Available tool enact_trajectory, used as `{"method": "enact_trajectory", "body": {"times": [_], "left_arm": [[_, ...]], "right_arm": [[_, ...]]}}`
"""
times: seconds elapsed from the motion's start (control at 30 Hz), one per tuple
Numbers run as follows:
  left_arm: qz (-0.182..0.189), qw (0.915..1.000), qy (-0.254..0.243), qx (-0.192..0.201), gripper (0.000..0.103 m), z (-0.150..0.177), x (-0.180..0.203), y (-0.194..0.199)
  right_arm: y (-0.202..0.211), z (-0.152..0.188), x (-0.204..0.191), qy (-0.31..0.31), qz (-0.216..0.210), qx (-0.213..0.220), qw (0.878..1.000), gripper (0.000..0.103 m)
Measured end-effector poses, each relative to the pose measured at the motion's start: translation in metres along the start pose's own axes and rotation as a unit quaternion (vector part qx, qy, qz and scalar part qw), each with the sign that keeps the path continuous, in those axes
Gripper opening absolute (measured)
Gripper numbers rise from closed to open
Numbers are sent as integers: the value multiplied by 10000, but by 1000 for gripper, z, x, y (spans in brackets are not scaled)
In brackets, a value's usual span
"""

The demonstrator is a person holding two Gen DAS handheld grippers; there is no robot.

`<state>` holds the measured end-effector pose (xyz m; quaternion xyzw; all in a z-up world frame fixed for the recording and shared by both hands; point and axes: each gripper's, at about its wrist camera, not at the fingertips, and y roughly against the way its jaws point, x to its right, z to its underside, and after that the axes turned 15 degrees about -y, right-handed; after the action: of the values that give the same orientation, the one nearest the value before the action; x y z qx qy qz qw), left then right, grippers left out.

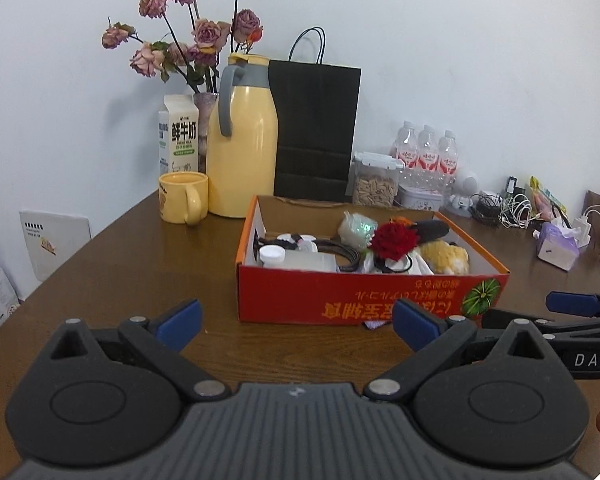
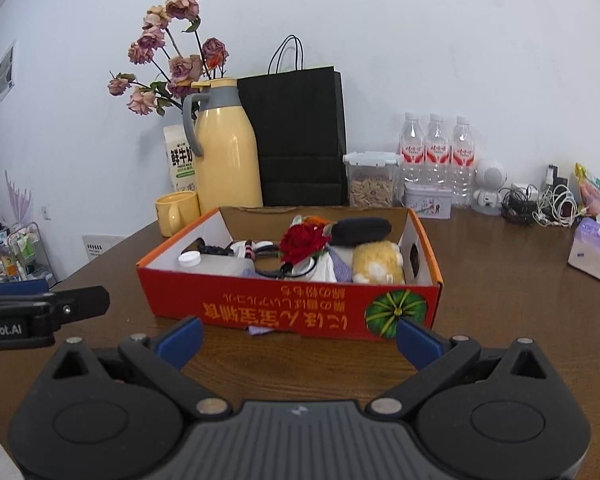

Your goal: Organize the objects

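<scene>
My left gripper (image 1: 296,322) and right gripper (image 2: 299,336), both spread apart and empty, hover before the filled red-orange cardboard box (image 2: 284,308) on the brown wooden table (image 2: 500,300).

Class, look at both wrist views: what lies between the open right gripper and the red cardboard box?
Bare brown table. In the right wrist view, nothing sits between the right gripper and the red box except a small purple scrap at its base.

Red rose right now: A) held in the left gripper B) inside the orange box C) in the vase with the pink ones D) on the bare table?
B. The red rose lies among the clutter inside the orange box; the left gripper and right gripper are both open and empty in front of it.
</scene>
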<state>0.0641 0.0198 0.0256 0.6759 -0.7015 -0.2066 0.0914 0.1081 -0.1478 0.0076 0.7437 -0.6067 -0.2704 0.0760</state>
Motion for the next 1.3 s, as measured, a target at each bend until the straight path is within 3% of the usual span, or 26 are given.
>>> {"method": "enact_trajectory", "body": {"times": [1.3], "left_arm": [[-41, 10000, -42, -6, 103, 2, 4, 7]], "right_arm": [[6, 3, -1, -14, -2, -6, 10000, 103]]}}
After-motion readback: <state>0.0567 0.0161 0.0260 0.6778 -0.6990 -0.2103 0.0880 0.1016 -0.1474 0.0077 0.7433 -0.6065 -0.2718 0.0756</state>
